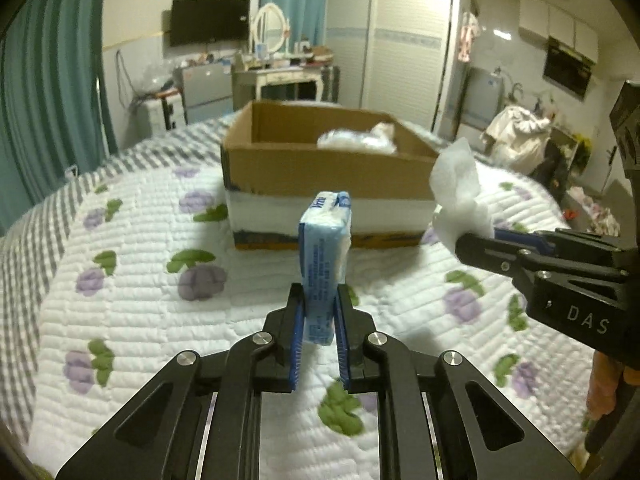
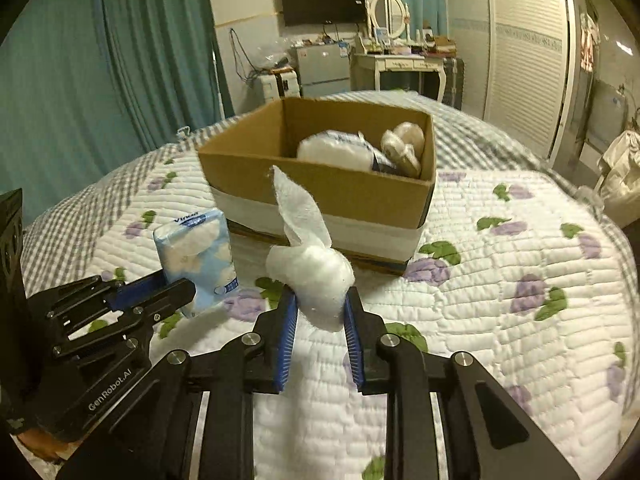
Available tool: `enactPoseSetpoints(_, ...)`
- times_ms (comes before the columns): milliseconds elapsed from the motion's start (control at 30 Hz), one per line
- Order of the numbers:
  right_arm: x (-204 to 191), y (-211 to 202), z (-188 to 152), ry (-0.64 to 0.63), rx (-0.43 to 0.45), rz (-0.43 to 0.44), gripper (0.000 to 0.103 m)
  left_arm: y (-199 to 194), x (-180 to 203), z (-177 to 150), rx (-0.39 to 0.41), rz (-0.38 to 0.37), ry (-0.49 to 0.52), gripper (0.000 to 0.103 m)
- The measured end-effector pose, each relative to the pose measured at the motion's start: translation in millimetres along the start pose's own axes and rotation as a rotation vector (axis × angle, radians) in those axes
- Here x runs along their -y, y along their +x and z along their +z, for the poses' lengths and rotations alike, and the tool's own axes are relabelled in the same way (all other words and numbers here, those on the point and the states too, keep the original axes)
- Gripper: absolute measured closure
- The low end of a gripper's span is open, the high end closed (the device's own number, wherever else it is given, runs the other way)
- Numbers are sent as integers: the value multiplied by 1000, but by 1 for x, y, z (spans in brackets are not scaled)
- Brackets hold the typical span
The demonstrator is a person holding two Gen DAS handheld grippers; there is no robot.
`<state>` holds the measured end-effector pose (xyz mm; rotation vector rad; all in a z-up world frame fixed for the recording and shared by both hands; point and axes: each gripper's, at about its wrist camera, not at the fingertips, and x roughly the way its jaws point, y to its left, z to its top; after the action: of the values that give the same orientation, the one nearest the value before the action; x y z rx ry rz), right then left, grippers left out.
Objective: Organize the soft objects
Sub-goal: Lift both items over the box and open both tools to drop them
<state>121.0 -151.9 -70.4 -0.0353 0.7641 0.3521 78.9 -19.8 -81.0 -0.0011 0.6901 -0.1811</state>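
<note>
My left gripper (image 1: 319,309) is shut on a blue tissue pack (image 1: 325,256) and holds it upright above the quilt, short of the cardboard box (image 1: 320,168). The pack (image 2: 198,252) and the left gripper (image 2: 176,284) also show in the right wrist view. My right gripper (image 2: 322,308) is shut on a crumpled white tissue (image 2: 310,264), in front of the box (image 2: 320,188). In the left wrist view the right gripper (image 1: 472,240) and its tissue (image 1: 460,196) are at the right. The box holds a white plastic-wrapped bundle (image 2: 336,150) and a beige soft object (image 2: 404,146).
The box stands on a bed with a white quilt (image 1: 140,280) printed with purple flowers. Teal curtains (image 2: 100,60) hang at the left. A dresser with a mirror (image 2: 400,56), a TV (image 2: 324,2) and a wardrobe (image 2: 524,60) stand beyond the bed.
</note>
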Motion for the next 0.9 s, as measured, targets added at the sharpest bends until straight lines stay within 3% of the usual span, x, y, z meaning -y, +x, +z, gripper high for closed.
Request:
enactPoseSetpoints(267, 2, -62, 30, -35, 100, -4, 80, -50, 7, 41, 109, 30, 17, 90)
enactPoseSetpoints(467, 5, -95, 80, -86, 189, -28, 80, -64, 5, 84, 179, 48, 24, 90)
enactPoseSetpoints(667, 11, -95, 135, -121, 258, -35, 80, -44, 1, 125, 216, 72, 38, 90)
enactPoseSetpoints(900, 17, -48, 186, -125, 278, -37, 80, 9, 1, 159, 218, 95, 65, 90)
